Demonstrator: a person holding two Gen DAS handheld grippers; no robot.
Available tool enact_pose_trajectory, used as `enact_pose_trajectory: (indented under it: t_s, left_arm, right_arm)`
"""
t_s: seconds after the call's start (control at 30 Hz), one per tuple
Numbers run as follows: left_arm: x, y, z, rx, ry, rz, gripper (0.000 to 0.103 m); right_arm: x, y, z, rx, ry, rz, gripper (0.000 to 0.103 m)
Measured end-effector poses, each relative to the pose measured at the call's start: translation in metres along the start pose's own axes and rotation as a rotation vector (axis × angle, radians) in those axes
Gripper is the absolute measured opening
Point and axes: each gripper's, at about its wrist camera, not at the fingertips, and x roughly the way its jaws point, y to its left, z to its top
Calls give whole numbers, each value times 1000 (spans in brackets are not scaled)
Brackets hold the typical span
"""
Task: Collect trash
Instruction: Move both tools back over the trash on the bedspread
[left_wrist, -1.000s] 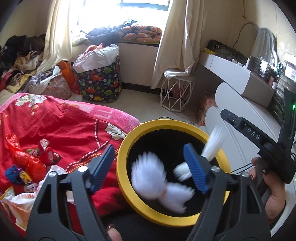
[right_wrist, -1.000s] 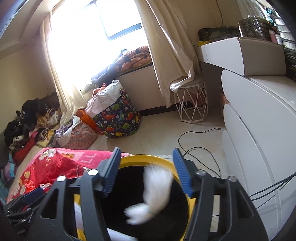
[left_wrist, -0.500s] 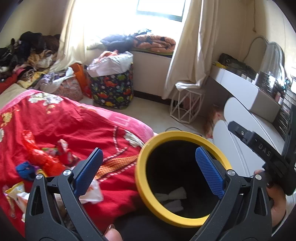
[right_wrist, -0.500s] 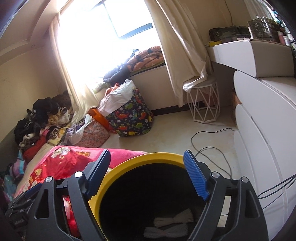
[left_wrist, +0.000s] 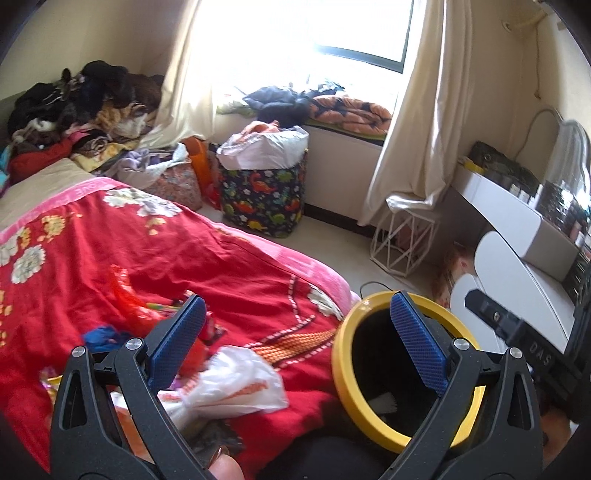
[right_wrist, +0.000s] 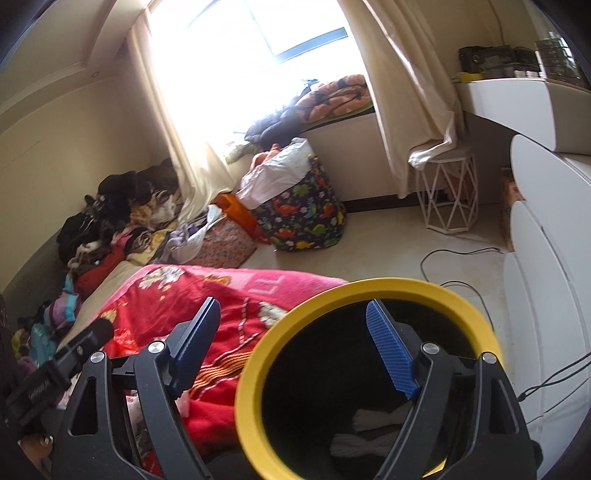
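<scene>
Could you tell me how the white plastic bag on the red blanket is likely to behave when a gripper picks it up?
The white plastic bag looks thin and crumpled, so probably floppy and light. Its glossy film may slip between pads. It will likely sag.

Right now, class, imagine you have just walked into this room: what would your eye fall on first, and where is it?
First, the bright red flowered blanket covering the bed on the left, with a white plastic bag and colourful wrappers lying on it. Next, the yellow-rimmed black bin beside the bed, white paper scraps at its bottom. Both the left gripper and the right gripper are open and empty.
</scene>
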Motion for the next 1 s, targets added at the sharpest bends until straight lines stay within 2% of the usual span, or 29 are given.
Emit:
enact_pose_trajectory:
  t_s: [0.07, 0.73, 1.0]
  left_arm:
    - [-5, 8, 1, -11, -13, 14, 92]
    - [-36, 79, 6, -83, -72, 161, 92]
    - [-47, 112, 3, -120, -81, 222, 92]
  right_arm:
    - [1, 9, -2, -7, 9, 16, 83]
    - [19, 97, -29, -114, 128, 174, 84]
    - [32, 125, -44, -136, 206, 205, 86]
